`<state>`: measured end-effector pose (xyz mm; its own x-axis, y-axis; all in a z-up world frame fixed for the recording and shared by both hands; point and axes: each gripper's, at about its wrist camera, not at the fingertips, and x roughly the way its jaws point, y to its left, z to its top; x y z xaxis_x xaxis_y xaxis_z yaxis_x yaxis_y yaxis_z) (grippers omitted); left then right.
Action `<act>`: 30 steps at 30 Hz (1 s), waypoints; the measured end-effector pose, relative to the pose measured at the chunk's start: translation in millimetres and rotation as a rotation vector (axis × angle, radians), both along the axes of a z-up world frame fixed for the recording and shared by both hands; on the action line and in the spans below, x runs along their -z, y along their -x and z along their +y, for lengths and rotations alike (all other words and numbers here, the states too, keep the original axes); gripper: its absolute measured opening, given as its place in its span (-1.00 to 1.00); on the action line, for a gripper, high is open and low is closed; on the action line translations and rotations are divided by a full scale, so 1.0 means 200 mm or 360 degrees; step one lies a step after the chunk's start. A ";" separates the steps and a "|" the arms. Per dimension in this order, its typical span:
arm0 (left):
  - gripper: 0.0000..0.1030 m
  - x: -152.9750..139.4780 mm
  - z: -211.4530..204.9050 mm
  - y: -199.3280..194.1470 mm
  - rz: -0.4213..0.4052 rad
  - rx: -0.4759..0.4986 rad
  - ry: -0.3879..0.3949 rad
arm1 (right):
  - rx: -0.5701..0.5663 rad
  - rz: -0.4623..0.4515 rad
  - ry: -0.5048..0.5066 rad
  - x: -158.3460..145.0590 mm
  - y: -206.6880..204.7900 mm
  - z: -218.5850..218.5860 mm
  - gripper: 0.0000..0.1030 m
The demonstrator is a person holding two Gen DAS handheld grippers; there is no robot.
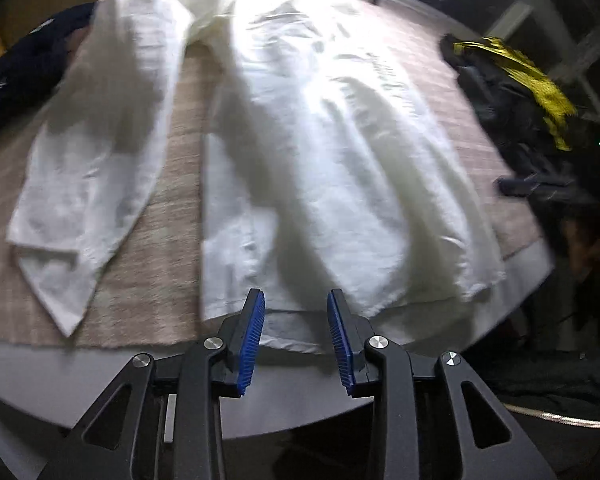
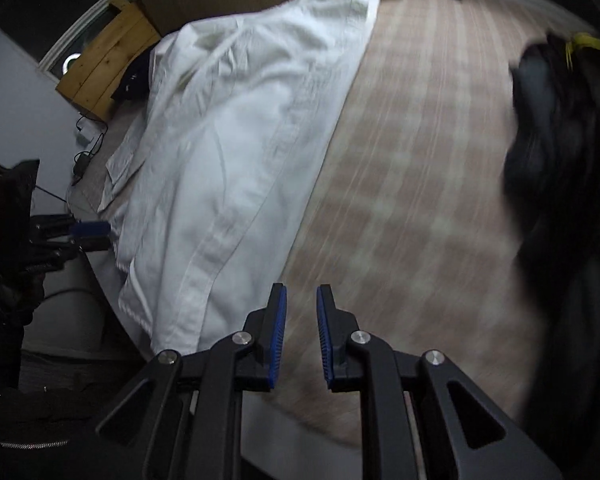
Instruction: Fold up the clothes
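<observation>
Left gripper [image 1: 296, 312]: your left claw sits at the bottom centre of its own view with the blue pads [image 1: 254, 344] parted; the hem of the shirt lies in the gap, but neither pad presses on it, so you hold nothing. In the right wrist view the same tool [image 2: 92, 229] shows at the left edge, its blue tip just beside the shirt's edge.

Right gripper [image 2: 301, 312]: your right claw is at the bottom centre of its view, jaws a narrow gap apart, over bare cloth with nothing between them.

White shirt [image 1: 312, 152]: it lies spread flat and fills the middle of the left view, with one sleeve [image 1: 100, 152] laid out on the left side of the frame, apart from the body. In the right view it runs from the top centre down to the lower left [image 2: 228, 152].

Checked cloth [image 2: 412, 184]: a pale pink-and-cream cover under the shirt, bare across the middle and right of the right view.

Dark pile [image 1: 532, 120]: at the right edge of the left view lies a heap of dark clothing with a yellow patterned piece [image 1: 540, 84] on it; the blur makes it hard to tell how many garments it holds.

Navy garment [image 1: 24, 76]: bunched at the upper left of the left view, next to the sleeve.
</observation>
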<state>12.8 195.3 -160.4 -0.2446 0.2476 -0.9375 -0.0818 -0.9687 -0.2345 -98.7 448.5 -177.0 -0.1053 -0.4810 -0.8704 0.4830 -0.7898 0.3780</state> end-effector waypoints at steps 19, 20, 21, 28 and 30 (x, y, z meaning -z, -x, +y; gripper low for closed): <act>-0.95 -0.17 -0.10 0.03 0.0127 0.0239 -0.0003 | -0.0036 0.0077 -0.0168 0.05 -0.20 -0.26 -0.88; -0.94 -0.14 -0.14 0.03 0.0096 0.0223 0.0018 | -0.0050 0.0079 -0.0229 0.06 -0.20 -0.27 -0.91; -0.93 -0.08 -0.15 0.04 0.0049 0.0211 0.0064 | -0.0042 0.0080 -0.0234 0.06 -0.20 -0.27 -0.91; -0.55 -0.06 -0.10 0.02 0.0050 0.0118 0.0150 | 0.0034 0.0150 -0.0148 -0.14 -0.08 -0.21 -0.72; -0.52 -0.14 -0.04 0.00 0.0121 0.0112 0.0122 | 0.0028 0.0170 -0.0085 -0.20 0.01 -0.22 -0.69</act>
<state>13.4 187.8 -131.4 -0.3005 0.1952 -0.9336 -0.1650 -0.9747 -0.1507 -100.9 404.3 -136.3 -0.2070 -0.4316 -0.8780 0.5040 -0.8162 0.2824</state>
